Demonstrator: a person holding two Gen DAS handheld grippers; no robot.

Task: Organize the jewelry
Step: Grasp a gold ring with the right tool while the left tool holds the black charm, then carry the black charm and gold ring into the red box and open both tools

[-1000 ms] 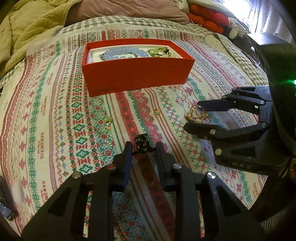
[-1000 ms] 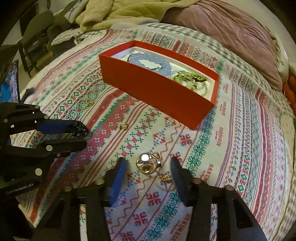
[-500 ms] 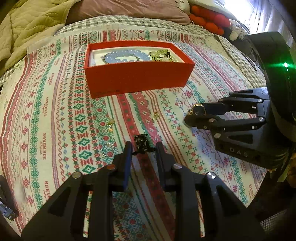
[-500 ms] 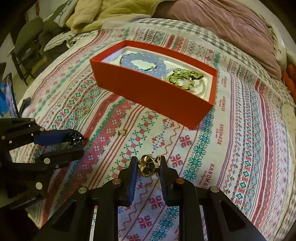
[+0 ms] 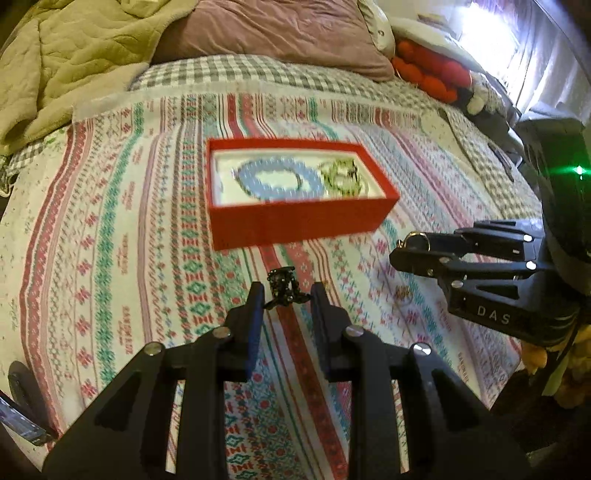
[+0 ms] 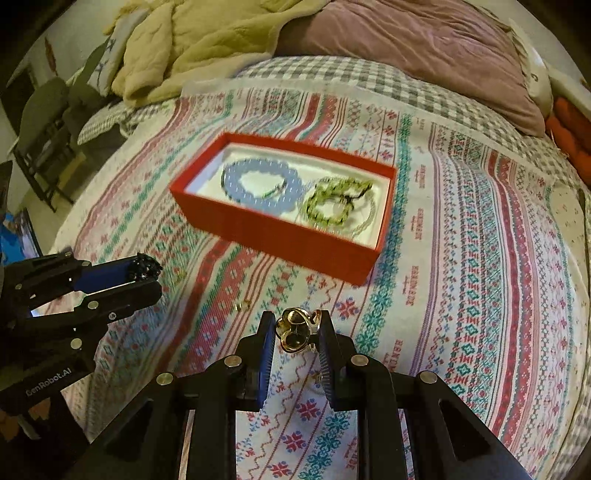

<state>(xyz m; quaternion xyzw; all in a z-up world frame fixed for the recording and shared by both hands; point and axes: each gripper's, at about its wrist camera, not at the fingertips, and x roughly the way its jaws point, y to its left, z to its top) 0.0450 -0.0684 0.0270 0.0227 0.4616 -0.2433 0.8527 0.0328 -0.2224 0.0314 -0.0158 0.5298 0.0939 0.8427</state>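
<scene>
The left gripper (image 5: 286, 293) is clamping a small black beaded piece (image 5: 282, 286) between its fingertips, the piece sticking out just past them. The right gripper (image 6: 297, 330) is gripping a gold ring (image 6: 295, 328); its jaws have just been closing, and its pads are pressing on the ring from both sides. Both grippers are hanging above the patterned bedspread (image 6: 480, 258), tilted downward, and the right gripper is sitting off to the right of the left one, at about the same reach.

Ahead of both grippers, the red box (image 6: 280, 229) is lying open on the bed, well apart from either gripper. Inside it, a blue bead bracelet (image 6: 258, 184) is taking up the left part and a green bead bracelet (image 6: 332, 203) the right part, the two lying just beside each other. A small gold piece (image 6: 242, 304) is lying on the bedspread between the two grippers, nearer than the box. Farther off, a yellow-green quilt (image 5: 74, 55) and a mauve pillow (image 5: 277, 33) are lying at the head of the bed
</scene>
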